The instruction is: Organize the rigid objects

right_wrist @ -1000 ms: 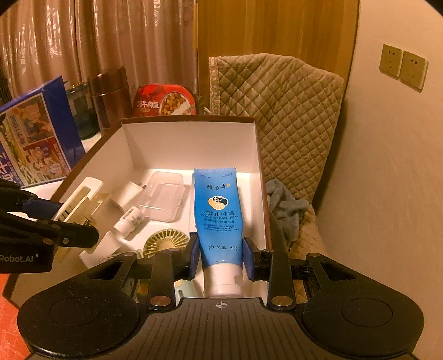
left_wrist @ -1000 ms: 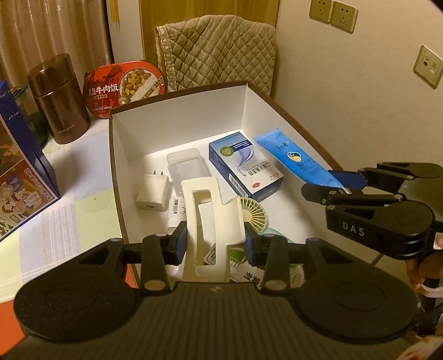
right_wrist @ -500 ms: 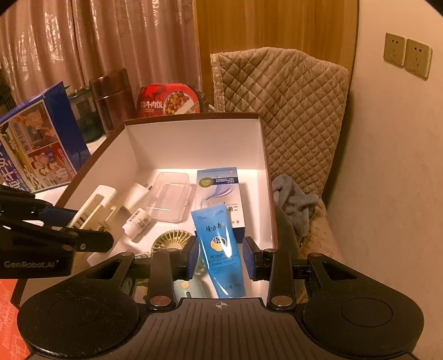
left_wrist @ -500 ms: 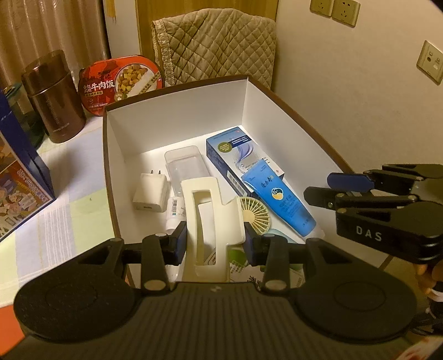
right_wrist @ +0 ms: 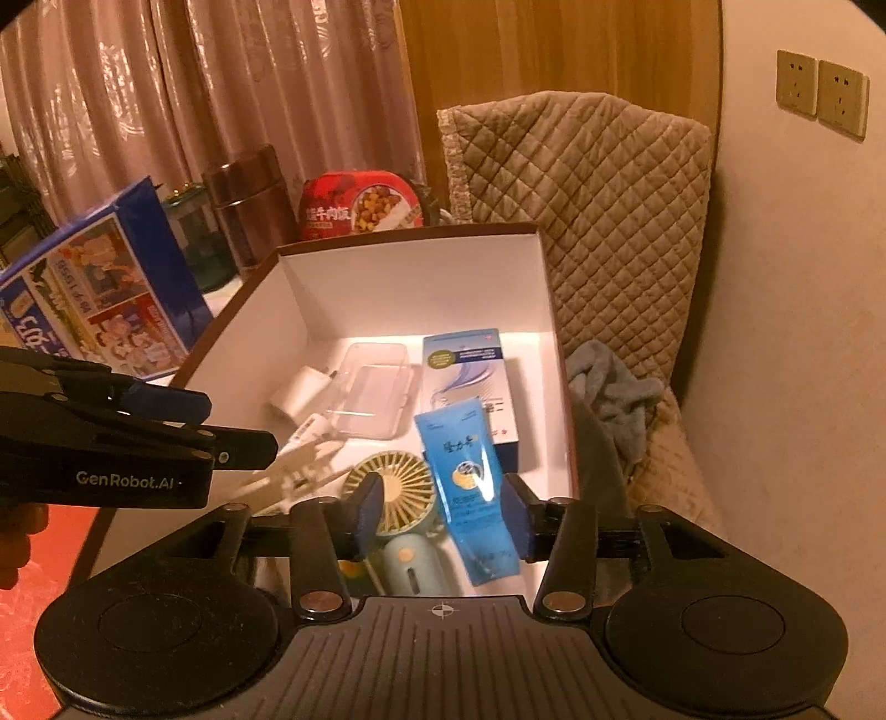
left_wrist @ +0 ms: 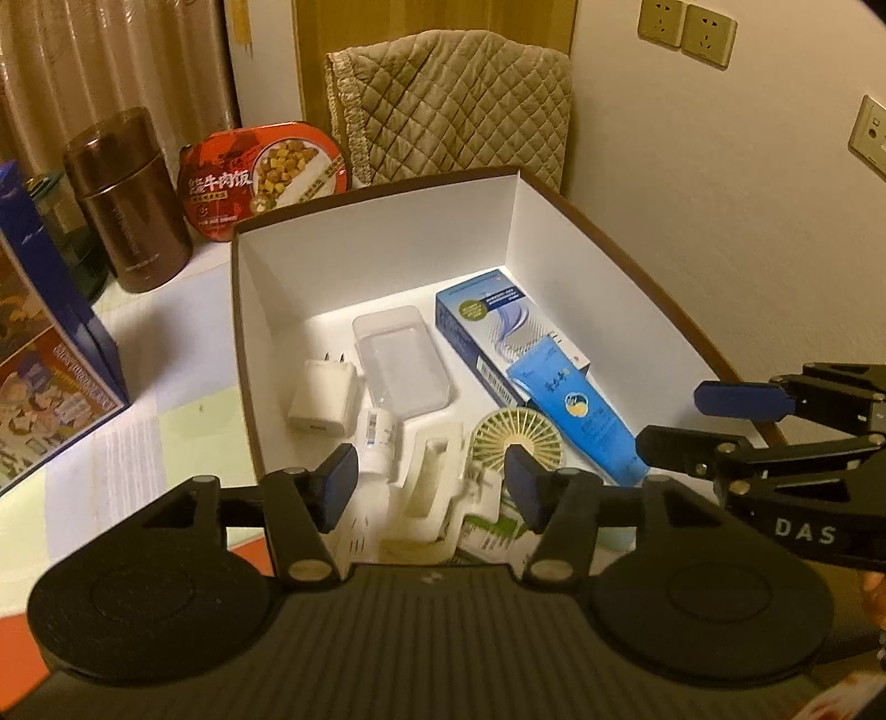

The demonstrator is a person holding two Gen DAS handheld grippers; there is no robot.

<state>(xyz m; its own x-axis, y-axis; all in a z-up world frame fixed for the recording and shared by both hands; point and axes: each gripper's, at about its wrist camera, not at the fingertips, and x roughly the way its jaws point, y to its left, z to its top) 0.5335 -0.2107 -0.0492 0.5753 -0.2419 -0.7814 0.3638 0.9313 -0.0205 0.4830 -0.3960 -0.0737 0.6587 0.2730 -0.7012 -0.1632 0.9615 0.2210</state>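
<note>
Left gripper jaws opening, cream holder loose between them; right gripper jaws opening around blue tube, at 6 o'clock in box.

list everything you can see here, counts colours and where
box: 1, white inside, brown rim, on table
tube: 1, blue, in box, right, lying partly on carton
carton: 1, blue and white, in box, back right
clear case: 1, in box, middle
charger: 1, white, in box, left
bottle: 1, white, in box, beside charger
holder: 1, cream, in box, front
fan: 1, green, in box, front
flask: 1, brown, behind box
meal tub: 1, red, behind box
chair cover: 1, beige, quilted
sockets: wall
left tool: opening, above holder
right tool: opening, around tube
</note>
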